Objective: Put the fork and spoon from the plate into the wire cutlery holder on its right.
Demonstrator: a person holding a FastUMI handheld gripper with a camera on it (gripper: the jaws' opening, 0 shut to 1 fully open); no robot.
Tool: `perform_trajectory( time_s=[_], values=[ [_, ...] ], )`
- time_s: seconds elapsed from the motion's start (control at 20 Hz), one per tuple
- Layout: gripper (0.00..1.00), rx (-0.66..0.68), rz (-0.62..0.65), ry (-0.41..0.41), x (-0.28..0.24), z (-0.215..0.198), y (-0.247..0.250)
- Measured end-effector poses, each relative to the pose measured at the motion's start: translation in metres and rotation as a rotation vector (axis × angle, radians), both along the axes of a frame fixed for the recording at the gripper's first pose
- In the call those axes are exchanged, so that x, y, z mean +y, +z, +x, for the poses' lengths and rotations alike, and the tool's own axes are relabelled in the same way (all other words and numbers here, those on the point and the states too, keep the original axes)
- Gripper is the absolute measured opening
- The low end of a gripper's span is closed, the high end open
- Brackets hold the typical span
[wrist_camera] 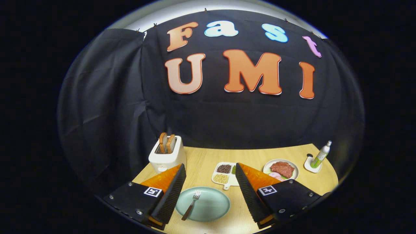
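While the fork (192, 204) lay on the pale green plate (211, 208), tines pointing away from the camera and dark handle angled back toward the left finger, no writing could be read on either. The plate sat on the wooden counter (201, 159) between the two fingers, its left rim running close beside or under the left finger's ribbed pad. The jaws of the gripper (210, 170) stood wide apart, holding nothing and touching nothing that could be made out; each finger (170, 195) carried a ribbed black pad, an orange side wall and, on its black base, a small square black-and-white marker (153, 191) whose pattern was no legible text.

Just ahead of the plate, between the fingertips, lay a white divided tray (224, 174) with dark, pale and green fillings, its right part hidden behind the right finger. Beyond the right finger rested a white plate of reddish and pink food (281, 169). Farther right, near the counter's edge, a green-and-white bottle (321, 154) stood tilted in a small white holder (312, 165); any label on it was too small to read. Beyond the left fingertip stood a white toaster (167, 154) with two slices of bread (166, 142) upright in its slots, no brand discernible. Black cloth (107, 97) formed the wall behind the counter.
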State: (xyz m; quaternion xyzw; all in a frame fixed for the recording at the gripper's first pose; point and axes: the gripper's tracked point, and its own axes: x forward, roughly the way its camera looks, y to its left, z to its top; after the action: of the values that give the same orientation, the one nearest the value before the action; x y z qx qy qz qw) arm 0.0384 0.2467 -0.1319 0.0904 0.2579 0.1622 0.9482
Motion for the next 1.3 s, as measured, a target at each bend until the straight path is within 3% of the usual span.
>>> perform_trajectory(
  time_s=[0.5, 0.75, 1.1, 1.3],
  values=[
    [0.91, 0.482, -0.075, 0.197, 0.062, -0.035, -0.108],
    [0.89, 0.652, -0.124, 0.280, 0.086, -0.055, -0.151],
    [0.83, 0.871, -0.215, 0.336, 0.103, -0.079, -0.209],
    [0.71, 0.932, -0.264, 0.344, 0.110, -0.087, -0.231]
  ],
)
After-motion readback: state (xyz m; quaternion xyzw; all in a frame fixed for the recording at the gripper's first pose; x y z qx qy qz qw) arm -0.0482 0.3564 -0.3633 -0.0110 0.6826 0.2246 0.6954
